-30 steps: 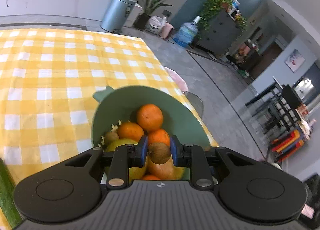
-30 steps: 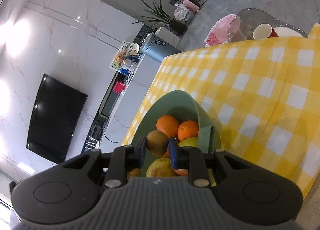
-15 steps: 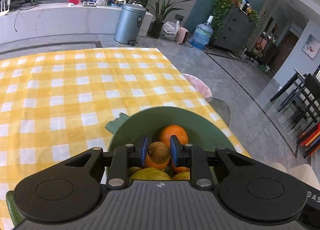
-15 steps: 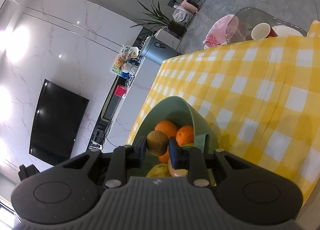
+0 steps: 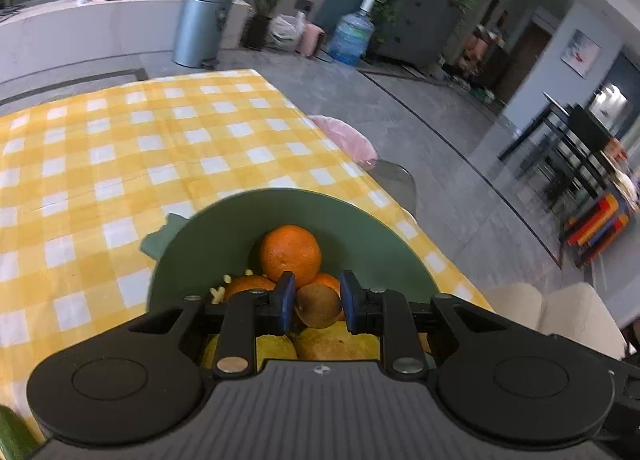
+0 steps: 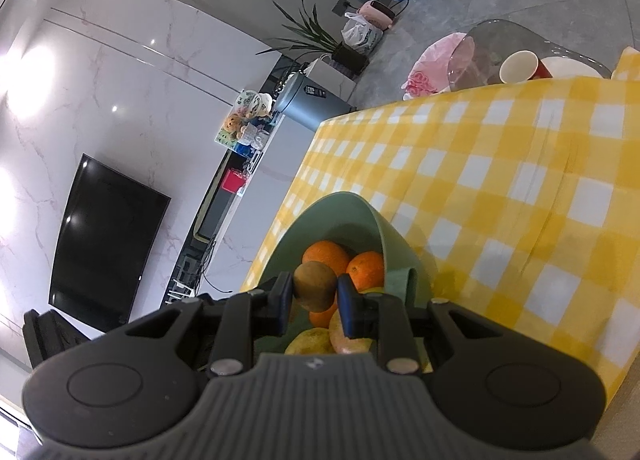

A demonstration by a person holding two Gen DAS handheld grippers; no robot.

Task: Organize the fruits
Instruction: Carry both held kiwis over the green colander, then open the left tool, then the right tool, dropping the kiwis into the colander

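Table covered by a yellow-and-white checked tablecloth [image 5: 168, 148], cloth showing a few shallow creases and hanging over the far edge in the right wrist view [image 6: 500, 196]. Sitting directly on the cloth: a sage-green round plastic bowl [image 5: 360, 228] (side tab handle sticking out on its left rim), placed near the table's right edge. A dark green curved object [image 5: 12, 434] shows at the bottom left corner of the left wrist view, possibly another item on the cloth, too cropped and blurred to identify. The cloth around the bowl shows only the check pattern.
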